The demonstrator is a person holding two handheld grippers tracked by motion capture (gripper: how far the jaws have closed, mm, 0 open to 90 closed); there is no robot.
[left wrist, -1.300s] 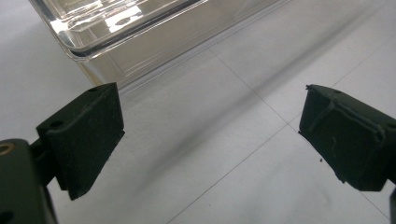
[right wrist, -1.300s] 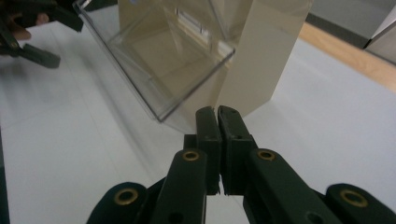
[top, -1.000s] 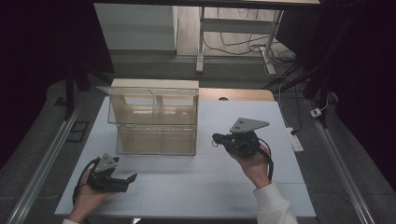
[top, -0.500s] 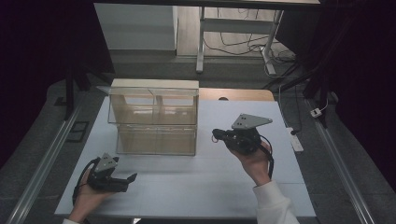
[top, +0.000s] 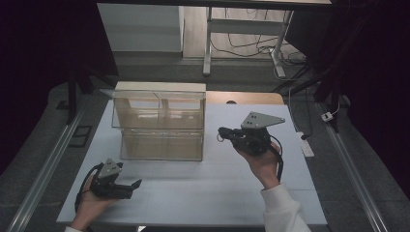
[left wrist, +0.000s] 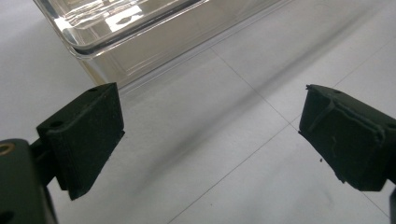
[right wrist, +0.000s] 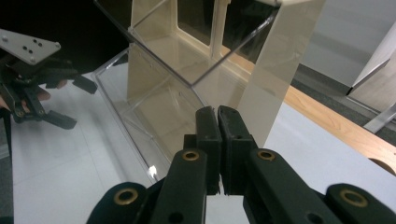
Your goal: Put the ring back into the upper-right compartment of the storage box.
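Note:
A clear two-tier plastic bin [top: 159, 126] with beige walls stands at the middle of the white table [top: 217, 193]. My right gripper [top: 221, 132] is held in the air just right of the bin, pointing at its right side, jaws shut with nothing between them. The right gripper view has the shut jaws [right wrist: 218, 119] close to the bin's beige corner post [right wrist: 275, 79]. My left gripper [top: 135, 188] rests low near the front left, jaws open. In the left gripper view its fingers [left wrist: 88, 135] stand wide apart over bare table, the bin's lower edge [left wrist: 135, 37] ahead.
A wooden board [top: 246, 98] lies along the table's far edge behind the bin. A white power strip [top: 307, 145] and cables sit off the right side. Metal rails [top: 43, 169] run along the left. Bare table stretches between the two hands.
The right gripper has edged slightly away from the person, staying shut beside the bin. The left hand has kept still.

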